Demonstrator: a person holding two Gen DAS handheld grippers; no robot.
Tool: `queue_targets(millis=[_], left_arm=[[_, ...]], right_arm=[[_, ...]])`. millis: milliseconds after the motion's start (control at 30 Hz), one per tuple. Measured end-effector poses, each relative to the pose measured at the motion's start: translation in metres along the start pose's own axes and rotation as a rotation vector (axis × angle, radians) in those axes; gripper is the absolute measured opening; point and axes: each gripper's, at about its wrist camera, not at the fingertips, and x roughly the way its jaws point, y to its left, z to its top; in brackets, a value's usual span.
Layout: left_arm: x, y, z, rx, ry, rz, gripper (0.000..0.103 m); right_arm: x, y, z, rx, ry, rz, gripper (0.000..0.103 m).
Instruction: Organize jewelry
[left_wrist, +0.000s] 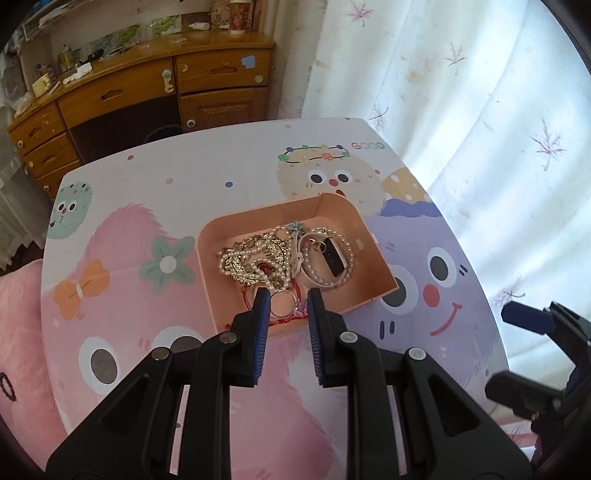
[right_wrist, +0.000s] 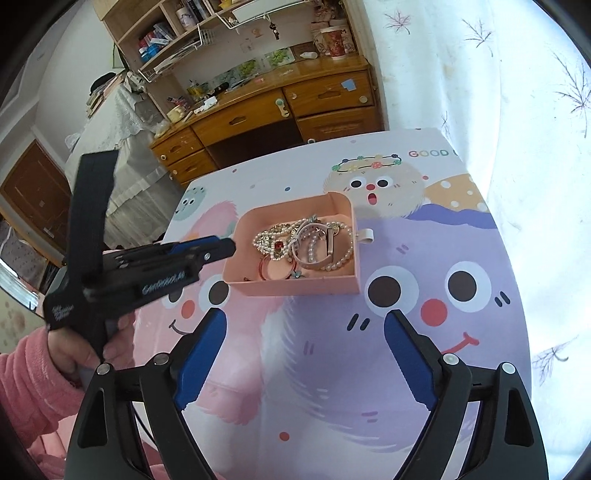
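Note:
A pink open box (left_wrist: 347, 218) (right_wrist: 295, 288) sits on the cartoon-print table (left_wrist: 147, 206) (right_wrist: 406, 369). It holds a tangle of pearl and gold necklaces (left_wrist: 255, 260) (right_wrist: 271, 236), a pale watch with a pearl bracelet (left_wrist: 330, 258) (right_wrist: 325, 247), and a thin ring bangle (left_wrist: 282, 304) (right_wrist: 275, 271) at its near side. My left gripper (left_wrist: 286, 299) (right_wrist: 227, 243) is open, its blue-padded fingers straddling the bangle just above the box's near edge, nothing held. My right gripper (right_wrist: 304, 321) is wide open and empty, hovering over the table in front of the box; it also shows in the left wrist view (left_wrist: 524, 317).
A wooden desk with drawers (left_wrist: 147, 88) (right_wrist: 277, 107) stands behind the table, cluttered on top. A white curtain (left_wrist: 461, 92) (right_wrist: 517, 92) hangs to the right. A pink cushion (left_wrist: 22, 332) lies left of the table. A pink-sleeved hand (right_wrist: 55, 354) holds the left gripper.

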Motion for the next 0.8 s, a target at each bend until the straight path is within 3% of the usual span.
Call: queue_targets(millis=[67, 100, 133, 167, 200, 300, 433, 567, 700, 800], left_arm=[[0.003, 0.000, 0.001, -0.017, 0.017, 0.002, 0.019], [0.003, 0.000, 0.001, -0.030, 0.031, 0.001, 0.024], [0.003, -0.001, 0.000, -0.043, 0.045, 0.002, 0.031], [0.002, 0.000, -0.002, -0.054, 0.056, 0.010, 0.047], [-0.002, 0.000, -0.005, -0.060, 0.057, 0.016, 0.054], [-0.020, 0.004, -0.014, -0.070, 0.030, 0.019, 0.055], [-0.043, 0.020, -0.035, -0.119, 0.030, 0.082, 0.055], [-0.066, 0.044, -0.083, -0.206, 0.056, 0.148, 0.055], [-0.084, 0.059, -0.132, -0.233, 0.071, 0.152, 0.055], [-0.100, 0.063, -0.165, -0.237, 0.101, 0.179, 0.055]], right_arm=[[0.002, -0.003, 0.001, 0.005, 0.014, 0.014, 0.090], [0.004, -0.005, 0.001, 0.008, 0.022, 0.015, 0.091], [0.006, -0.004, -0.001, 0.010, 0.027, 0.014, 0.092], [0.007, -0.004, -0.001, 0.014, 0.032, 0.010, 0.093], [0.006, -0.004, -0.001, 0.018, 0.033, 0.004, 0.094], [0.003, 0.002, -0.005, 0.025, 0.019, -0.014, 0.098], [0.001, 0.013, -0.015, 0.029, 0.015, -0.090, 0.100], [-0.004, 0.023, -0.039, 0.070, 0.040, -0.180, 0.102], [0.000, 0.028, -0.074, 0.101, 0.067, -0.200, 0.102], [0.001, 0.033, -0.092, 0.123, 0.119, -0.141, 0.102]])
